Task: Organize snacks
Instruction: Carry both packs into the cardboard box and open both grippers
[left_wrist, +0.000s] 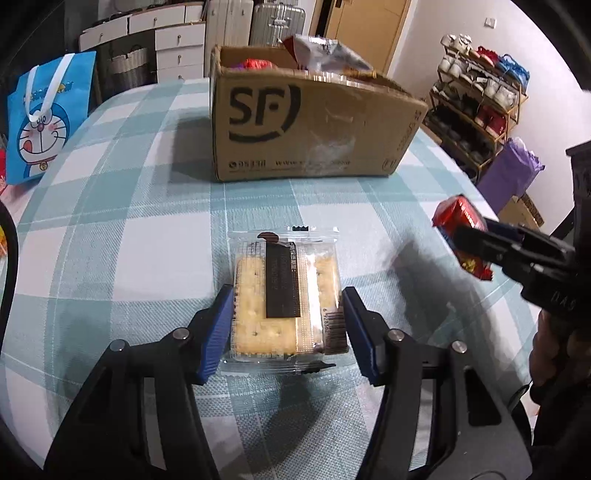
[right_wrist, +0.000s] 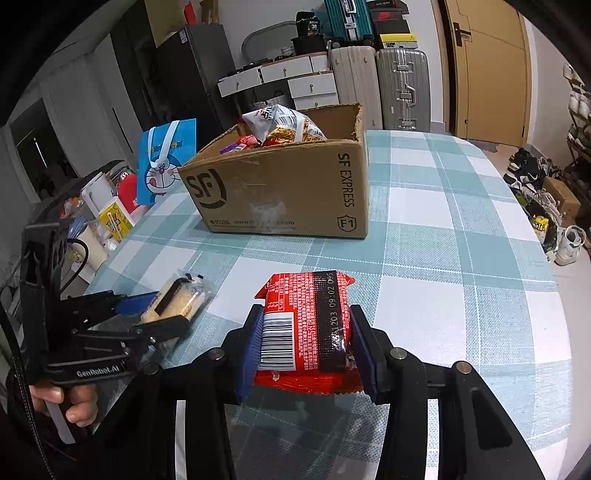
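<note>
While the left gripper (left_wrist: 288, 325) clamps its blue pads against both sides of the clear-wrapped cracker packet (left_wrist: 286, 295), the packet sits low over the checked tablecloth (left_wrist: 129, 221). Off to its right, the right gripper (right_wrist: 306, 347) is closed tight on a red snack packet (right_wrist: 306, 325), held above the cloth. Beyond both stands the open cardboard box (left_wrist: 314, 129), already holding several snack bags, with a blue cartoon bag (left_wrist: 48, 118) at the table's left edge.
</note>
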